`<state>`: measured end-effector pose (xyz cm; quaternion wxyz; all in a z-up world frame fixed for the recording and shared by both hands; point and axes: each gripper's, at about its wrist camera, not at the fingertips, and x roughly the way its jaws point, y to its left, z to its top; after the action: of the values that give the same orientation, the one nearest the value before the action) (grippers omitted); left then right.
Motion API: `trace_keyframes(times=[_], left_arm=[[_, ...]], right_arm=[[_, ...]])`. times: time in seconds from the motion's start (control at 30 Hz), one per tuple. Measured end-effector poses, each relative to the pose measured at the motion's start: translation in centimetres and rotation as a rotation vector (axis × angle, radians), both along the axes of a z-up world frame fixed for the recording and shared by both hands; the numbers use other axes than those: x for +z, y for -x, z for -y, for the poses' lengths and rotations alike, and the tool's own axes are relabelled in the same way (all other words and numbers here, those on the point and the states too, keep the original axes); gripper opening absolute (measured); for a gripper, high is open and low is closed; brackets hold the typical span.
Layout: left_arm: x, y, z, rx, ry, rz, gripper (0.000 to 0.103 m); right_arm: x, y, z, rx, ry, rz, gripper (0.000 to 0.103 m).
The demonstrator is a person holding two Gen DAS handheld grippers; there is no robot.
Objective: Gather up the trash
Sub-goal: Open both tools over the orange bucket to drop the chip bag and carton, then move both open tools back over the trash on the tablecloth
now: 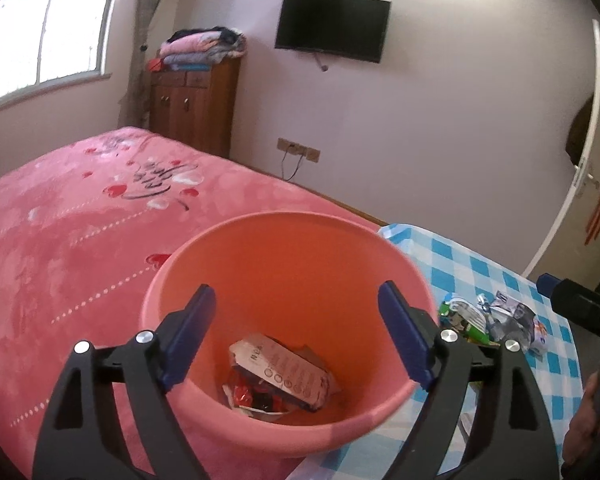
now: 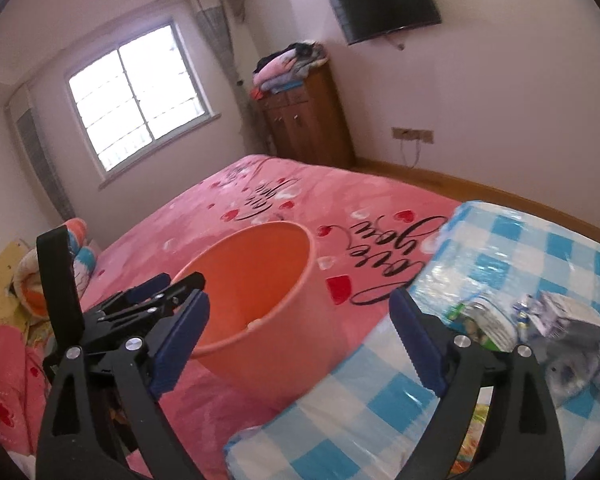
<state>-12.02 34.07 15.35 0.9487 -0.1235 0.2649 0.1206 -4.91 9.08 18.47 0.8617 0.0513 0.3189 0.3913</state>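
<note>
Bedroom — wrappers [image 1: 278, 376] in bin [image 1: 284, 240] (grippers spread).

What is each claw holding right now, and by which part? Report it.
Nothing is held. The left claw stands open above the round pink plastic bin; the right claw stands open and empty too.

My left wrist camera looks forward and down between its own fingers, straight into the pink bucket [image 1: 284, 320] from close above, with the bed [image 1: 80, 240] and far wall behind; my right wrist camera sits further right and back, tilted, facing the same bucket [image 2: 260, 300] from its side. Both share the bucket, bed, checkered cloth [image 2: 380, 420], television [image 1: 332, 26] and window [image 2: 140, 96].
</note>
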Motion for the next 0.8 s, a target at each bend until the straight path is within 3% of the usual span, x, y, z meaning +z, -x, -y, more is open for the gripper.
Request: trace_keyframes(times=[0.37, 0.8], left_arm=[[2.0, 1.3, 4.1, -0.076, -0.061, 0.082, 0.086], [1.8, 1.2, 10.5, -0.214, -0.08, 0.07, 0.086]], right_arm=[[-2.2, 1.8, 6.7, -0.117, -0.057, 0.001, 0.094], [-4.4, 2.7, 15.3, -0.321, -0.139, 0.022, 0.098]])
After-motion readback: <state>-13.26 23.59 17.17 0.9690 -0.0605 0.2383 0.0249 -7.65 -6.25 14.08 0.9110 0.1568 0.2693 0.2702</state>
